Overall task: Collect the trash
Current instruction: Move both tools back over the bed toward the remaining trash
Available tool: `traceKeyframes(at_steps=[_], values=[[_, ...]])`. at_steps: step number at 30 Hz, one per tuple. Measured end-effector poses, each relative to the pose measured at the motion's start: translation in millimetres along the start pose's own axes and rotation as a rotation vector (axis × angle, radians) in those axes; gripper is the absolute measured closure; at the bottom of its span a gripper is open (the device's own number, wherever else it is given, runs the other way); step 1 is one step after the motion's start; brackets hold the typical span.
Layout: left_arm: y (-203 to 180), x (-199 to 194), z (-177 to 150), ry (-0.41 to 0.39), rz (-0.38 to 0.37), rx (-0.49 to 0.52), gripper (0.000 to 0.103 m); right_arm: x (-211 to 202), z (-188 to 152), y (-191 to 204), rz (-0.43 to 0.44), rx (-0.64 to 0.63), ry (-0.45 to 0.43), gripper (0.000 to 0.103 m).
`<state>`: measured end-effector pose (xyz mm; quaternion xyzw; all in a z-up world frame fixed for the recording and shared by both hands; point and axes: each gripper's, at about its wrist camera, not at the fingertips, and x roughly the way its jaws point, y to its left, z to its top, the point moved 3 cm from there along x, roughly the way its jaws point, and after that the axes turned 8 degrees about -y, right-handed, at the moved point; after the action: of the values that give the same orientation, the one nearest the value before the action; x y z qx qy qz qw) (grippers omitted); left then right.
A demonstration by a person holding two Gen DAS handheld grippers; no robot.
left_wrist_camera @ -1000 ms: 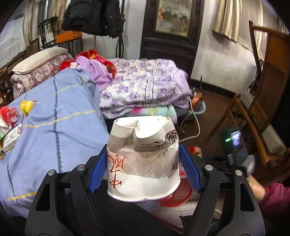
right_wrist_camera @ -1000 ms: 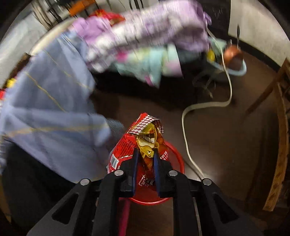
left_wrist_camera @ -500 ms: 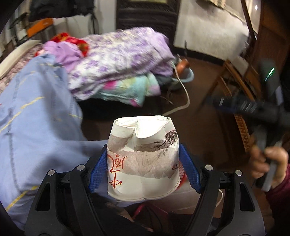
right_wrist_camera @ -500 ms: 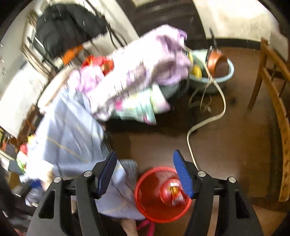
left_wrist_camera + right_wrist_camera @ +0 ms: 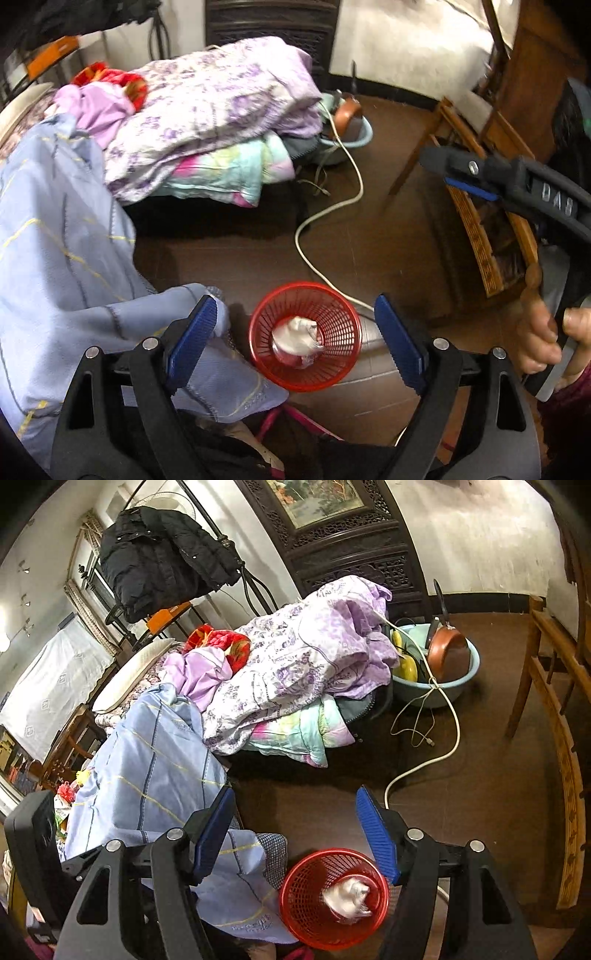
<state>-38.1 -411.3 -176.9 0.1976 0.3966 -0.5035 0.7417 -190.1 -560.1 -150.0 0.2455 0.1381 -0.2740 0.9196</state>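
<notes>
Below, dark brown floor [image 5: 369, 229] under red basket [image 5: 304, 334].

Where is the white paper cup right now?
The white paper cup lies inside the red basket on the floor, low in both wrist views, right beside the hanging blue blanket.

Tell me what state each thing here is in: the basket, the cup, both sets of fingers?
Red basket: upright on the floor, holding trash.
Crumpled paper cup: lying inside the basket.
Left gripper: fingers just opened wide, nothing between them.
Right gripper: fingers apart, empty.
White cord: loose across the floor.
</notes>
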Motion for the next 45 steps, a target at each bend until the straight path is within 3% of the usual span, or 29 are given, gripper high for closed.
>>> traceKeyframes(at_steps=[11,21,27,33,37,40,45], values=[[48.8,-70.1,4.3,-0.163,0.099,-0.100,0.019,-14.5,7.7,63.4,0.064,-0.106,-0.028,0.032],[104.9,-153.1,-16.5,-0.338,0.194,-0.203,0.015,-47.6,8.0,168.3,0.174,-0.259,-0.087,0.024],[168.2,-199.8,-44.7,-0.432,0.296,-0.331,0.013,-36.7,-10.5,234.2,0.281,-0.301,-0.047,0.021],[264.2,-247.2,-81.6,-0.516,0.449,-0.574,0.013,-8.7,-37.4,307.2,0.359,-0.377,0.004,0.021],[338.2,-283.8,-108.7,-0.559,0.652,-0.761,0.013,16.6,-58.0,348.2,0.379,-0.434,0.025,0.021],[376.4,-310.1,-128.9,-0.606,0.760,-0.858,0.013,31.6,-78.2,380.2,0.365,-0.524,-0.005,0.021],[418.9,-328.7,-168.8,-0.624,0.860,-0.941,0.013,50.7,-103.2,407.1,0.352,-0.617,-0.063,0.021]])
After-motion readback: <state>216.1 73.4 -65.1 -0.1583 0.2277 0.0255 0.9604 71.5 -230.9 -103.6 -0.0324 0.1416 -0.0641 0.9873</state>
